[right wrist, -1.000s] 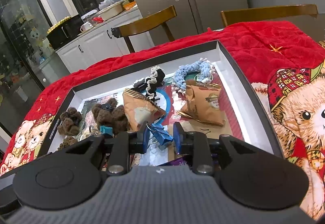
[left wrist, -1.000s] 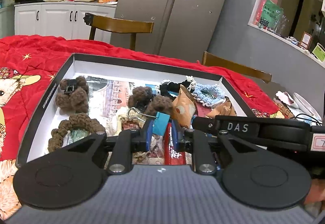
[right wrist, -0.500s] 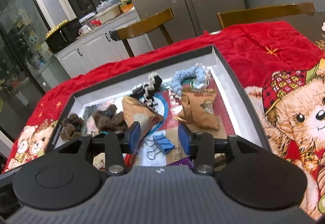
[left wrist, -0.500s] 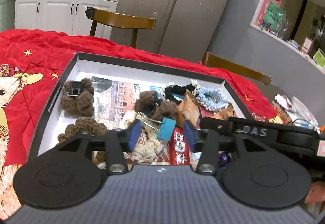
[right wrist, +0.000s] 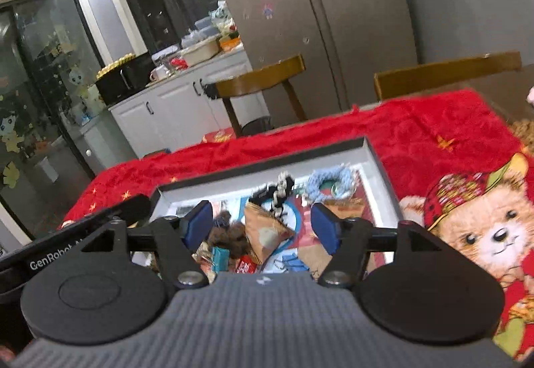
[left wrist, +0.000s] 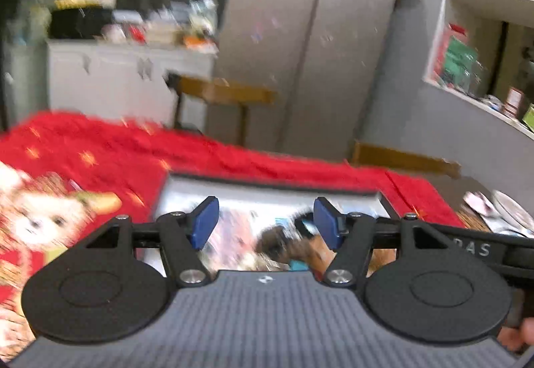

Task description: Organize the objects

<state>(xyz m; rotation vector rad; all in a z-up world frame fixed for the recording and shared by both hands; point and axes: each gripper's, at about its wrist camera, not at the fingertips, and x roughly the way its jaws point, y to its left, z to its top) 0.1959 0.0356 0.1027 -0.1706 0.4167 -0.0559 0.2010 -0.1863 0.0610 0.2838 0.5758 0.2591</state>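
A shallow black-rimmed box point(right wrist: 377, 164) lies on the red bear cloth and holds small items: brown crochet pieces point(right wrist: 233, 232), a brown snack bag point(right wrist: 267, 229), a blue crochet ring point(right wrist: 330, 179), a black-and-white scrunchie point(right wrist: 278, 189), a teal binder clip point(right wrist: 220, 259) and a blue binder clip point(right wrist: 292, 261). My right gripper point(right wrist: 263, 224) is open and empty, raised above the box's near side. My left gripper point(left wrist: 267, 222) is open and empty, also raised; its view is motion-blurred, with the box point(left wrist: 267, 187) below it. The left gripper's body point(right wrist: 76, 234) shows at the right view's left.
The red cloth point(right wrist: 434, 124) covers the table. Two wooden chairs point(right wrist: 263, 80) point(right wrist: 447, 70) stand at the far side, with a steel fridge point(right wrist: 317, 17) behind. White cabinets with kitchenware point(right wrist: 187, 90) are at the back left. A shelf niche point(left wrist: 484, 67) is on the right wall.
Both grippers opened, letting go of their binder clips into the box, then drew up and back. The left view now swings and blurs.
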